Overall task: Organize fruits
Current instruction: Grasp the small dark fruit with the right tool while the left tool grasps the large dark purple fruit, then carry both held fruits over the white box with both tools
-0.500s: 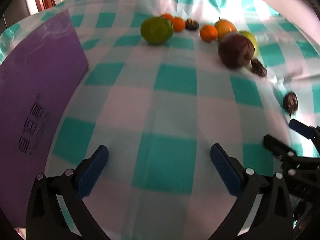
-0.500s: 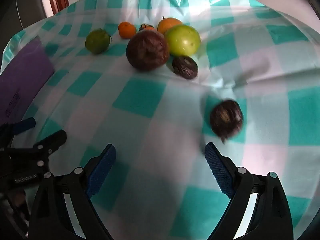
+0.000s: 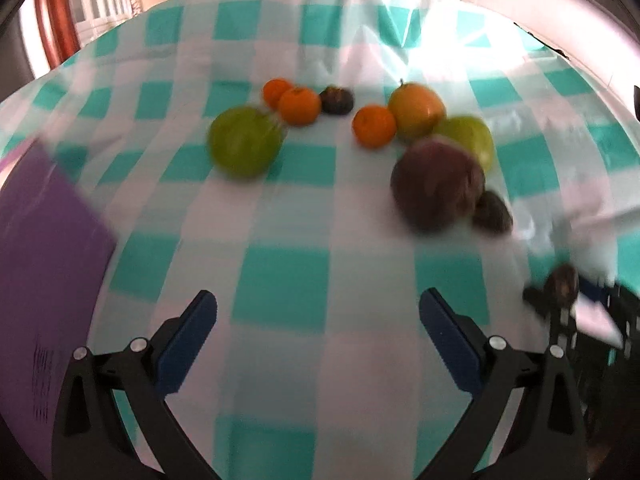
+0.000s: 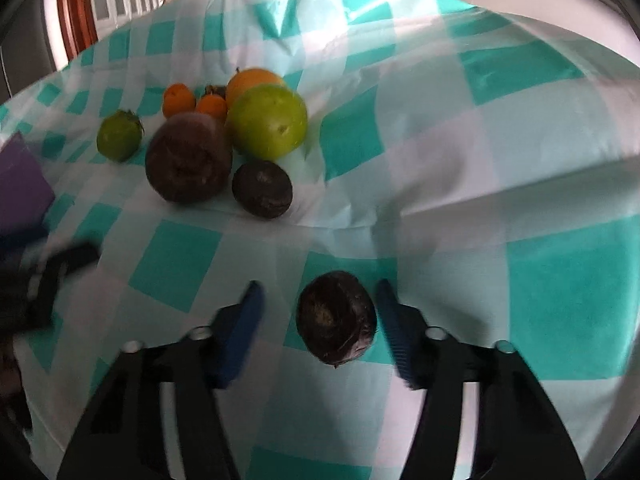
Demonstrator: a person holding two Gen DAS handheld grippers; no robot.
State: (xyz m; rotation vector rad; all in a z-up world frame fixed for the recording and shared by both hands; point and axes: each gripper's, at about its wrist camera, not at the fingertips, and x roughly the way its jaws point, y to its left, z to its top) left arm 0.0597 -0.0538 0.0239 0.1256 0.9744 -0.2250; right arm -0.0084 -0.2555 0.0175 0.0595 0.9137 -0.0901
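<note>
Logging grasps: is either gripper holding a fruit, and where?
Nothing held. Dark fruit sits between the right gripper's pads, untouched; left gripper is empty.

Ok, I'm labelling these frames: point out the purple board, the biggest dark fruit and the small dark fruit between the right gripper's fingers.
purple board (image 3: 48,280), left wrist view, its flat face.
biggest dark fruit (image 4: 188,158), right wrist view, its middle.
small dark fruit (image 4: 336,316), right wrist view, its top.

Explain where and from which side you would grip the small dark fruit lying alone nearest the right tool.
Grip the small dark fruit across its round middle, coming down from above and behind. It lies alone on the checked cloth, already between the right tool's blue pads, which have not yet closed on it. Its pointed tip faces the camera, so the smooth sides are free.
</note>
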